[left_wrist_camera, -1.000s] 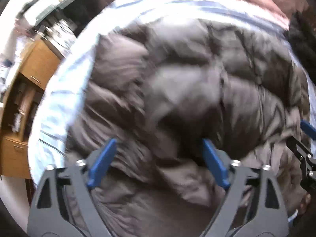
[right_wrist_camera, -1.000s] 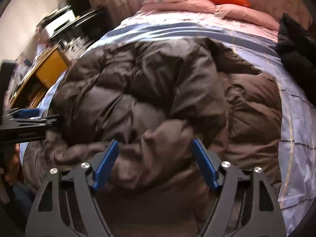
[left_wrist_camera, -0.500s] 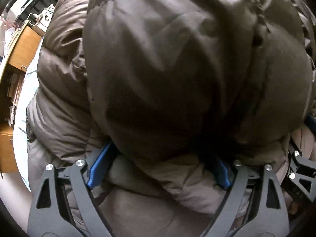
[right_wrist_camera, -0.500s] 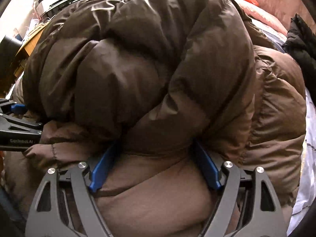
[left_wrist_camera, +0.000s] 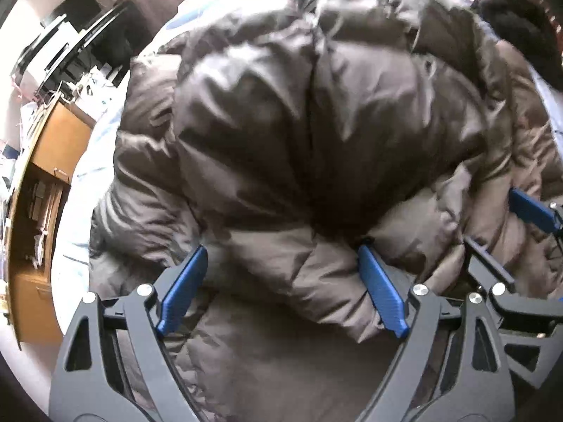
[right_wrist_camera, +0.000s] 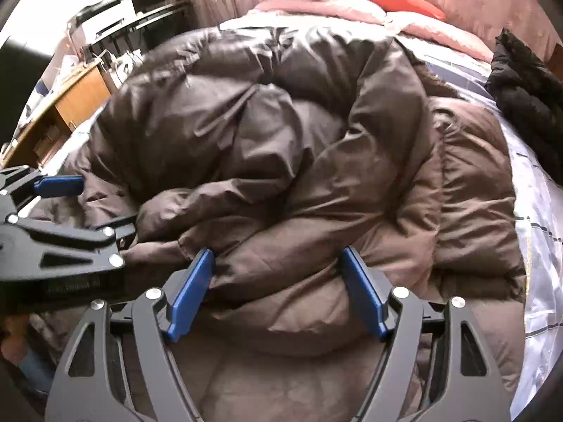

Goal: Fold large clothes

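Observation:
A large brown puffer jacket (left_wrist_camera: 316, 133) lies bunched on the bed and also fills the right wrist view (right_wrist_camera: 299, 147). My left gripper (left_wrist_camera: 281, 277) is open, its blue fingers (left_wrist_camera: 183, 288) wide apart on either side of a padded fold at the jacket's near edge. My right gripper (right_wrist_camera: 278, 281) is open too, its fingers (right_wrist_camera: 362, 292) straddling another fold of the near edge. The grippers sit side by side: the right one shows at the right edge of the left wrist view (left_wrist_camera: 527, 211), the left one at the left edge of the right wrist view (right_wrist_camera: 59, 186).
The bed has a pale striped sheet (right_wrist_camera: 538, 211). A black garment (right_wrist_camera: 524, 81) lies at its far right. Pink pillows (right_wrist_camera: 316, 0) and an orange carrot cushion (right_wrist_camera: 401, 0) are at the head. A wooden cabinet (left_wrist_camera: 42, 183) and a desk with equipment (right_wrist_camera: 116, 24) stand to the left.
The jacket bulk that loomed close over both grippers half a second ago now lies lower and farther off on the bed. Both grippers stay wide open around folds at its near edge.

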Available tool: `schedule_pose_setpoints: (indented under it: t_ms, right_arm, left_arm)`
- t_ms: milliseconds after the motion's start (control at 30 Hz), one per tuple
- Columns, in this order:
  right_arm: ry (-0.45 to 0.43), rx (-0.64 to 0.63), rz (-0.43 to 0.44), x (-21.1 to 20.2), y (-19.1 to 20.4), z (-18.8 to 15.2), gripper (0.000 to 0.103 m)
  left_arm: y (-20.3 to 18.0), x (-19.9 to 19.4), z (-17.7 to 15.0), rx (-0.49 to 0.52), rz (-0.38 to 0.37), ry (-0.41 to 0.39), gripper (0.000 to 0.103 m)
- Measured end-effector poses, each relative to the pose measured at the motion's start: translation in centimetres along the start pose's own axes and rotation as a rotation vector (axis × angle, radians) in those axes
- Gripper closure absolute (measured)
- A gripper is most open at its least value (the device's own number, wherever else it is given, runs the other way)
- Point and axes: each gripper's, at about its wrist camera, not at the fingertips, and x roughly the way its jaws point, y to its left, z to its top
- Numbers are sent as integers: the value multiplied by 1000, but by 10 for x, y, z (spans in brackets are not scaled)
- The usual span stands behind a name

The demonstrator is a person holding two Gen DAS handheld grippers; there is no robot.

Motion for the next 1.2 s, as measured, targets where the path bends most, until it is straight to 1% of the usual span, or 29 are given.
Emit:
schedule_pose_setpoints:
  t_ms: [67,100,267,367,433,500,533,567,600,633,667,700,733,767,800,833,867,900,933,967,1000,1033,1067,1100,1133,1200]
  right_arm:
    - [26,12,9,9,-4,3,26]
    - [33,16,12,13,-9,10,25]
    - [55,5,20,30,-7,10,22]
    - [64,8,27,39,-7,8,19]
    - [60,6,28,37,-6,10,19]
    - [21,42,58,25,-11,12,20]
    - [-16,71,76,12,-16,11,20]
    - [-65,95,72,-1,-24,12,20]
    - [-117,113,45,-13,-33,17,20]
    - [-150,125,19,-22,-39,18,20]
    - [-190,150,-24,-32,-49,20,20]
    - [-208,191,-72,-37,-62,22,20]
    - [-207,224,-102,-36,-70,24,20]
    - [-189,306,-141,-35,-90,22,20]
    - [-174,361,-150,-34,-104,15,20]
    - [-126,447,-165,-24,-122,9,20]
    - [-38,528,-184,-8,-138,1,20]
    - [25,558,-192,4,-142,-2,20]
    - [139,572,-192,27,-148,-12,20]
    - [173,530,-206,40,-144,-18,20]
    - [165,478,-253,42,-135,-16,19]
    - [165,461,-273,42,-131,-13,19]
    - [154,466,-274,38,-127,-10,19]
    - [136,486,-254,34,-127,-9,19]
    - [100,525,-227,26,-129,-8,19]
    - [28,581,-201,10,-135,-3,19]
  left_arm:
    - [-1,13,-1,-3,-10,37,15]
    - [2,18,0,-11,-18,51,15]
    - [3,39,3,-20,-22,93,14]
    - [9,50,3,-58,-51,119,10]
    - [16,50,4,-93,-88,112,10]
    - [35,38,4,-178,-131,67,10]
    - [48,29,2,-238,-139,23,10]
    - [56,24,1,-269,-134,-6,10]
    - [68,20,-3,-305,-119,-39,10]
    - [75,19,-2,-323,-114,-50,8]
    - [88,19,-4,-362,-109,-57,8]
    - [98,17,-6,-397,-109,-60,7]
    - [107,16,-9,-435,-110,-64,7]
    - [118,15,-13,-481,-116,-74,7]
    - [127,13,-17,-519,-142,-88,7]
    - [134,16,-16,-537,-162,-95,7]
    - [137,20,-17,-542,-172,-96,4]
    - [134,27,-15,-514,-135,-71,2]
    - [142,42,-11,-483,-104,-41,2]
    - [138,57,-9,-442,-84,21,2]
    - [137,70,-7,-438,-112,69,2]
    - [137,70,-8,-452,-118,68,2]
    - [142,64,-7,-482,-133,49,2]
    - [144,60,-5,-489,-148,36,2]
    - [146,55,-2,-492,-158,17,2]
    - [151,33,3,-501,-168,-44,2]
